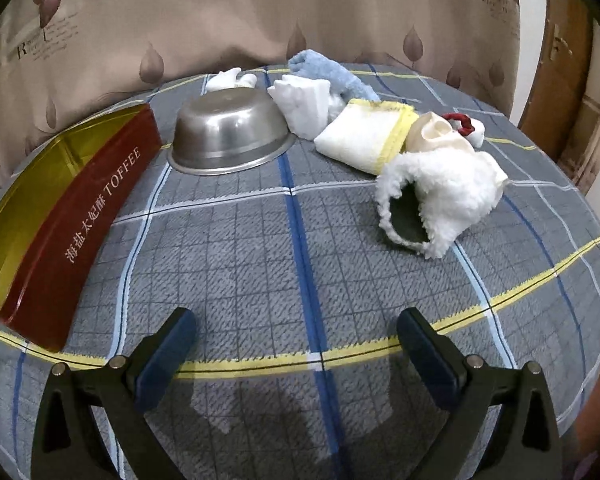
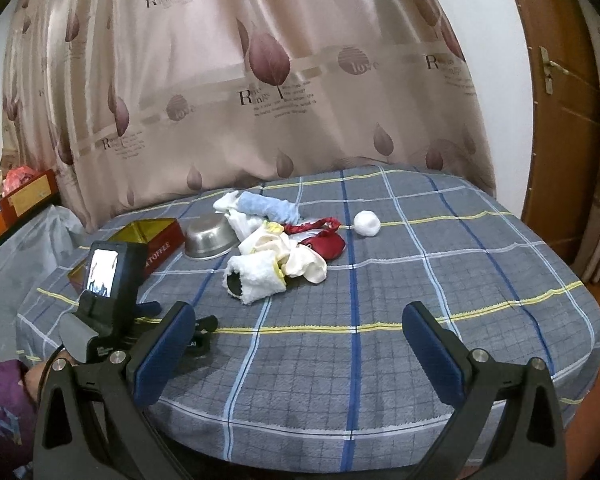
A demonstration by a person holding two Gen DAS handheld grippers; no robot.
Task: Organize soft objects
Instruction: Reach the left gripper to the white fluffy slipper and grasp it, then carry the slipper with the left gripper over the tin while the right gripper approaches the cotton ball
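A heap of soft things lies on the plaid-covered table [image 1: 260, 248]. Nearest is a fluffy white cloth [image 1: 436, 196] [image 2: 258, 276], behind it a folded white cloth with yellow trim [image 1: 364, 136], a cream piece [image 1: 436, 132], a white towel [image 1: 300, 104] and a blue towel [image 1: 328, 72] [image 2: 268, 206]. The right wrist view also shows a red fabric piece [image 2: 326, 244] and a white ball [image 2: 367, 223] off to the right. My left gripper [image 1: 298, 336] is open, low over the table's near side. Open too, my right gripper [image 2: 298, 330] sits farther back.
An upturned steel bowl [image 1: 230, 132] [image 2: 210, 238] and an open red toffee tin [image 1: 52, 216] [image 2: 156, 236] stand left of the heap. A leaf-print curtain [image 2: 260, 80] hangs behind the table, a wooden door [image 2: 560, 100] at right. The left gripper's body [image 2: 108, 292] shows at lower left.
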